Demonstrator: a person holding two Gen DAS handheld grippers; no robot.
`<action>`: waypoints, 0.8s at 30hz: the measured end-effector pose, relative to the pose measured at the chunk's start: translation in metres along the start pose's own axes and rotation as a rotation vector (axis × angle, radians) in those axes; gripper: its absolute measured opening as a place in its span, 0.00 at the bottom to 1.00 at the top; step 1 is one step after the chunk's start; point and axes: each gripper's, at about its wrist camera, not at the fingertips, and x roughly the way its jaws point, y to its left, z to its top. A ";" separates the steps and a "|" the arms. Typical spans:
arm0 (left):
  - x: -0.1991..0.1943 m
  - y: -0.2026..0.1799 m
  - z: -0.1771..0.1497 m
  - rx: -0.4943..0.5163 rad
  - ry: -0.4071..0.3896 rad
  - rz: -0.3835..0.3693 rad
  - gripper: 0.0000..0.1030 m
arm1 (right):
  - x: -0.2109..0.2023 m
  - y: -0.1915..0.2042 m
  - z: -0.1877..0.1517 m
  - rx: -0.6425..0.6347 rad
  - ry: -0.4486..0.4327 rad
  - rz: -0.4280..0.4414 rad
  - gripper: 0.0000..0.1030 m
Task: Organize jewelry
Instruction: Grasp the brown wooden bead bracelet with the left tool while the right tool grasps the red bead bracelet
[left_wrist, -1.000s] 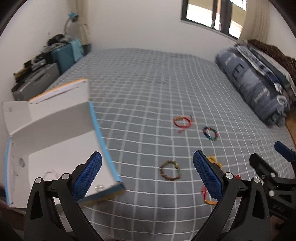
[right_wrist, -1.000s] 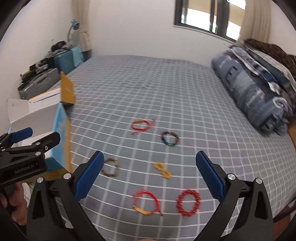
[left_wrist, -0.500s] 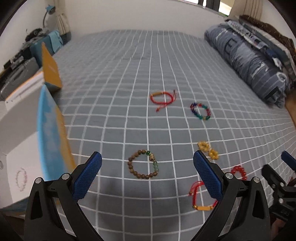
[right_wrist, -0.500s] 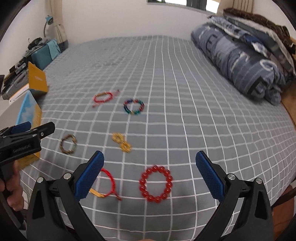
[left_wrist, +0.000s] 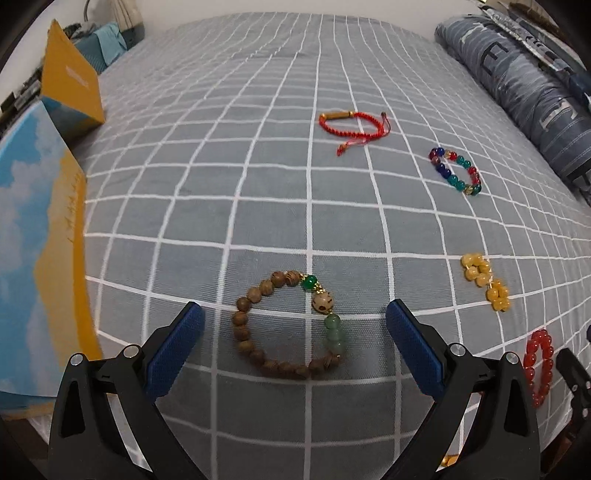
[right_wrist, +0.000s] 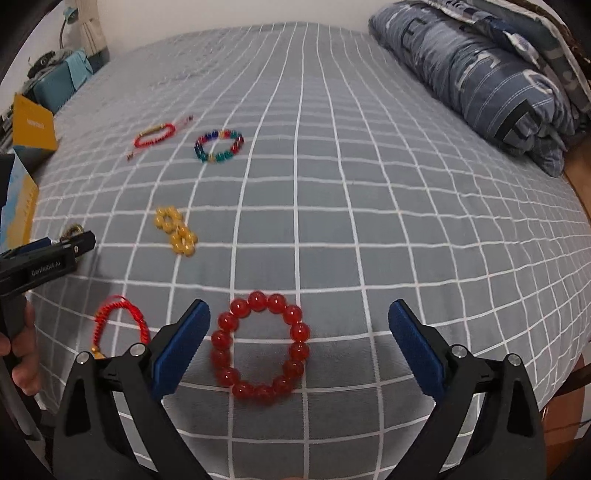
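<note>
Several bracelets lie on the grey checked bedspread (left_wrist: 280, 206). A brown wooden bead bracelet (left_wrist: 243, 328) with green stones rests between the blue pads of my open left gripper (left_wrist: 293, 336). In the right wrist view a red bead bracelet (right_wrist: 295, 332) sits between the pads of my open right gripper (right_wrist: 299, 339). A yellow bead bracelet (right_wrist: 176, 235), a red cord bracelet (right_wrist: 110, 315), a second red cord bracelet (right_wrist: 155, 134) and a multicolour bead bracelet (right_wrist: 219, 144) lie farther out. The blue and orange box (left_wrist: 33, 229) stands at the left.
Folded blue bedding (right_wrist: 480, 74) runs along the bed's right side. Suitcases and a teal bag (right_wrist: 59, 79) stand on the floor beyond the far left corner. A hand (right_wrist: 22, 350) holds the left gripper's handle at the left edge of the right wrist view.
Both grippers have moved forward and down toward the bed. The wooden bracelet now sits between the left pads and the red bead bracelet between the right pads. Both stay open.
</note>
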 end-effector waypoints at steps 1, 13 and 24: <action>0.003 0.000 -0.001 -0.007 0.000 -0.006 0.94 | 0.004 0.001 -0.001 -0.005 0.014 0.013 0.88; 0.012 -0.001 -0.001 -0.017 -0.003 0.004 0.93 | 0.024 0.006 -0.007 -0.001 0.081 0.040 0.76; 0.009 0.007 0.000 -0.024 0.021 0.027 0.52 | 0.035 0.013 -0.003 0.010 0.130 0.097 0.50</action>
